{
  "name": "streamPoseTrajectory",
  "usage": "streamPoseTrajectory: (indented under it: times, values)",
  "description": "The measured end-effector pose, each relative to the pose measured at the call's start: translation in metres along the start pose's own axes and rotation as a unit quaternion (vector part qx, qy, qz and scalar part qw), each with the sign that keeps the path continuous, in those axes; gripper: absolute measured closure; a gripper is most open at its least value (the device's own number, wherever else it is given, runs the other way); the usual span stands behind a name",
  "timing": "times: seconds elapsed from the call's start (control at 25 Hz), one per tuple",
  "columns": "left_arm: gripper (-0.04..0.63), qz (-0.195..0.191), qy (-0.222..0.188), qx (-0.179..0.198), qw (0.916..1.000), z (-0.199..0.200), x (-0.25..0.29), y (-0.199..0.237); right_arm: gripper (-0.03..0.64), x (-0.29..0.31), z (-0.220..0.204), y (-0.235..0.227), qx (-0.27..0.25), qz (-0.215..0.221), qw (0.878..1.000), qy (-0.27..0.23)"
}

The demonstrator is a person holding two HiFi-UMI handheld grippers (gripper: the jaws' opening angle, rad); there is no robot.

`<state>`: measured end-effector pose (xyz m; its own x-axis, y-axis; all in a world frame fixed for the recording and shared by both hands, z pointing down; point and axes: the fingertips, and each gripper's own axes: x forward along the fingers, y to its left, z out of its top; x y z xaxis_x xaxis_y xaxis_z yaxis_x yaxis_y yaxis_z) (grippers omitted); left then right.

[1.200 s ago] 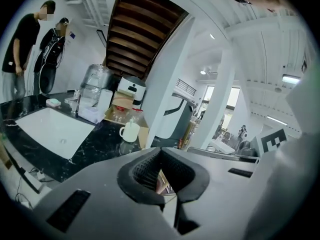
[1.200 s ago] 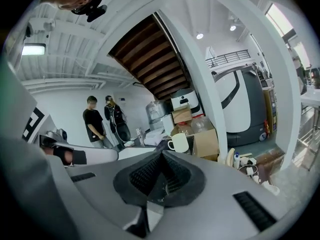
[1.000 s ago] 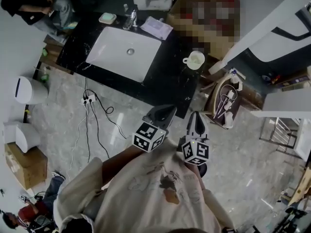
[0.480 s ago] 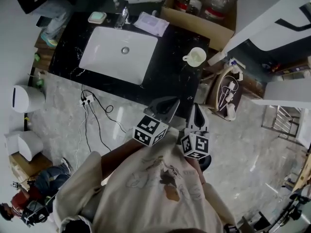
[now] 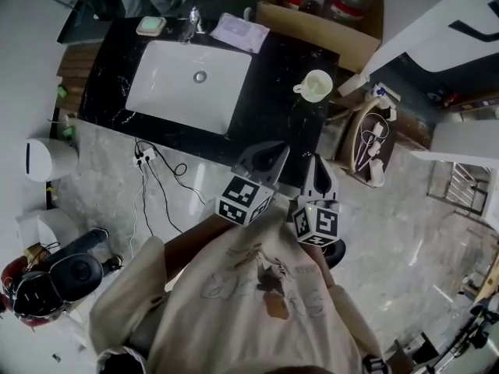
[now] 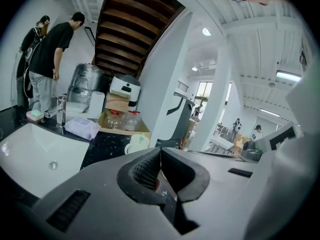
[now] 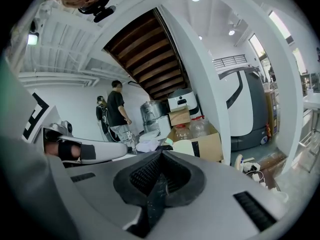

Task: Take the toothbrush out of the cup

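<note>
The left tongs [image 5: 267, 153] and right tongs [image 5: 316, 167] are both closed on nothing, side by side over the counter's [image 5: 273, 107] near edge. The cup [image 5: 315, 86] stands well ahead of the right tongs; its toothbrush cannot be made out. This looks like the approach: next, reach forward and open above the cup.

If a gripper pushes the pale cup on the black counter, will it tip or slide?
The cup looks squat and wide-mouthed, so it likely slides rather than tips. The glossy counter probably eases sliding.

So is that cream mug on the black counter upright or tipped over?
Upright: the mug shows its round open mouth to the head view above.
</note>
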<state>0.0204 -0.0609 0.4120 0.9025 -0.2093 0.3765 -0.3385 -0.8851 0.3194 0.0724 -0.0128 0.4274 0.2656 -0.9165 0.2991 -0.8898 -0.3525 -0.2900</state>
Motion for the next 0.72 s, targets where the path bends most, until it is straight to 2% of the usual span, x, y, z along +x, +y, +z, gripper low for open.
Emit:
streamPoseTrajectory:
  times: [0.36,0.72]
  values:
    - [0.570,0.002,-0.001,-0.002,1.0000,0.003,0.036,0.009,0.603,0.019,0.003,-0.015,0.008,-0.004,1.000,0.006]
    - [0.466,0.004,0.010,0.002,0.9999,0.003,0.070,0.020,0.603,0.041,0.001,-0.026,0.008,0.001,1.000,0.024]
